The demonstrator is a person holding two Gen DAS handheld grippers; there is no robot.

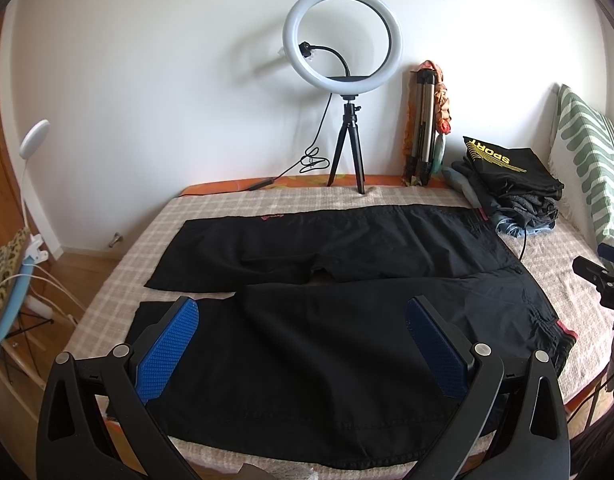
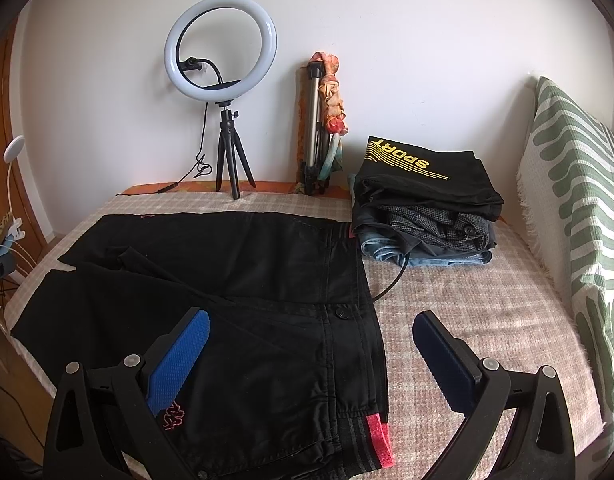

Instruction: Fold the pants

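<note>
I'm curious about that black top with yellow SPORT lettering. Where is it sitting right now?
The SPORT top lies on the pile of folded clothes at the bed's far right, between the folded tripod and the green-patterned pillow.

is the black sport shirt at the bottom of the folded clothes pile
No, the black shirt with yellow SPORT lettering lies on top of the folded clothes pile, above a grey checked garment and blue jeans.

Black pants [image 1: 327, 320] are lying flat and unfolded on the checked bed [image 1: 119, 280], legs spread slightly apart and stretching leftward, waistband [image 2: 359, 360] lying to the right, showing a red tab [image 2: 379, 436] and a black button [image 2: 341, 313].
</note>
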